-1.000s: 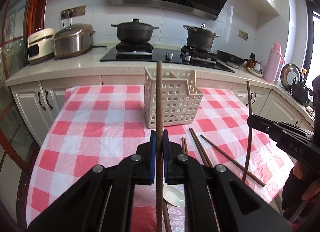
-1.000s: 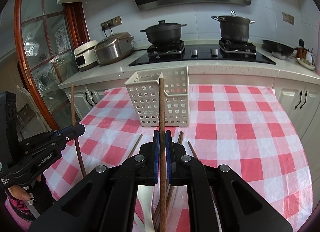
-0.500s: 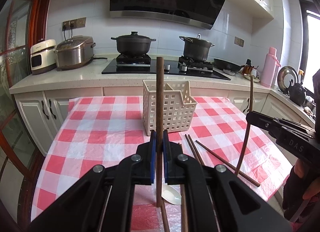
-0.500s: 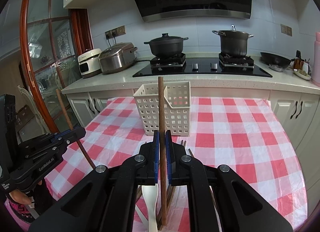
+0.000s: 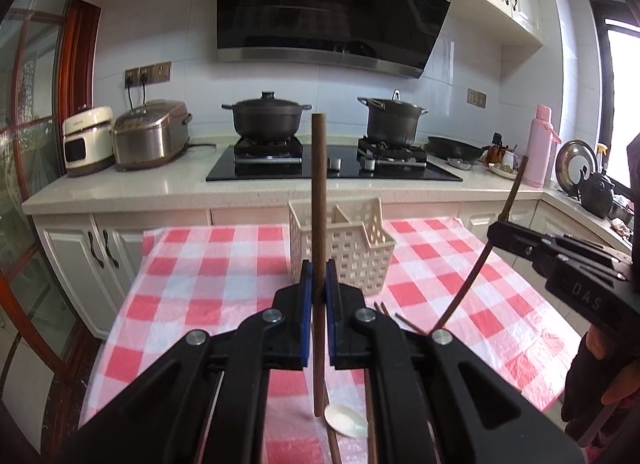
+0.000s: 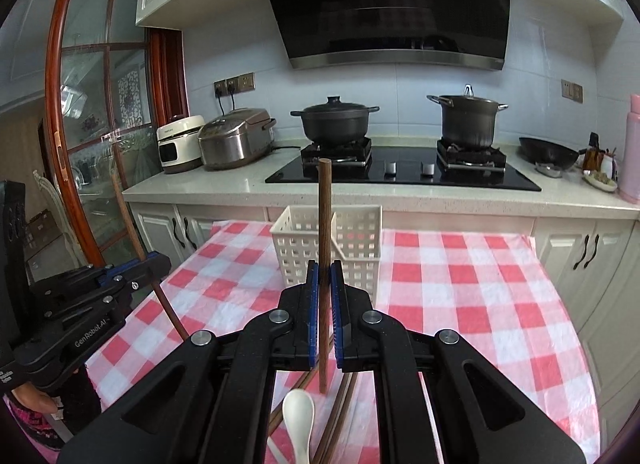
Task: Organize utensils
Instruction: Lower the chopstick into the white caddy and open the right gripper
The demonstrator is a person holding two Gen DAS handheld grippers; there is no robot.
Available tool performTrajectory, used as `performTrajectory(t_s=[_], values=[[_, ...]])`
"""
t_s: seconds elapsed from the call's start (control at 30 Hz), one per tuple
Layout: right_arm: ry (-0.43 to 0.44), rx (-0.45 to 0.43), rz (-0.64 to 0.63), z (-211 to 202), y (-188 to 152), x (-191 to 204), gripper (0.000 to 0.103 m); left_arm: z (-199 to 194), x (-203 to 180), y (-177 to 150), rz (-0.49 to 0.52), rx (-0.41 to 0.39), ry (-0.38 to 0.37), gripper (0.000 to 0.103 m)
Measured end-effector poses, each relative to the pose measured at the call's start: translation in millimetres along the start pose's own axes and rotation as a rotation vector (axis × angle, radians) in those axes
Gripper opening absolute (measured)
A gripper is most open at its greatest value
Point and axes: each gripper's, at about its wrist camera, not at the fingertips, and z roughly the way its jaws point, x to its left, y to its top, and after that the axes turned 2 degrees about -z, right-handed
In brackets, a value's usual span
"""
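Observation:
In the left wrist view my left gripper (image 5: 319, 276) is shut on a brown chopstick (image 5: 319, 192), held upright above the table. Behind it a white slotted basket (image 5: 360, 260) stands on the red-checked cloth. My right gripper (image 5: 496, 229) shows at the right, pinching a second chopstick (image 5: 468, 284) that slants. In the right wrist view that gripper (image 6: 325, 276) is shut on its upright chopstick (image 6: 325, 208), before the basket (image 6: 292, 252). The left gripper (image 6: 158, 262) appears at the left with its chopstick (image 6: 132, 232). A white spoon (image 6: 298, 416) and loose chopsticks (image 6: 340, 404) lie below.
The checked table (image 5: 208, 272) ends near white cabinets (image 5: 100, 252). Behind runs a counter with a hob and two dark pots (image 5: 266, 120), a rice cooker (image 5: 150, 138) and a pink flask (image 5: 540, 148). A person's hand (image 5: 616, 388) holds the right gripper.
Both grippers have risen, each with its chopstick. The chopsticks' lower ends now hang clear above the cloth, and the basket sits lower in both views.

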Motion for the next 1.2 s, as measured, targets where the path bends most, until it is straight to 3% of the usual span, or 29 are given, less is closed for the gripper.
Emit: performTrajectory(t_s=[0.37, 0.93, 1.2], values=[[-0.021, -0.037, -0.003, 22, 35, -15, 0.008, 25, -10, 54, 0.018, -0.056, -0.014, 0.006], [-0.056, -0.101, 0.010, 77, 124, -47, 0.008, 72, -20, 175, 0.018, -0.178, -0.004, 0.006], [-0.038, -0.085, 0.003, 115, 130, -46, 0.008, 120, -3, 184, -0.028, -0.141, -0.002, 0.006]])
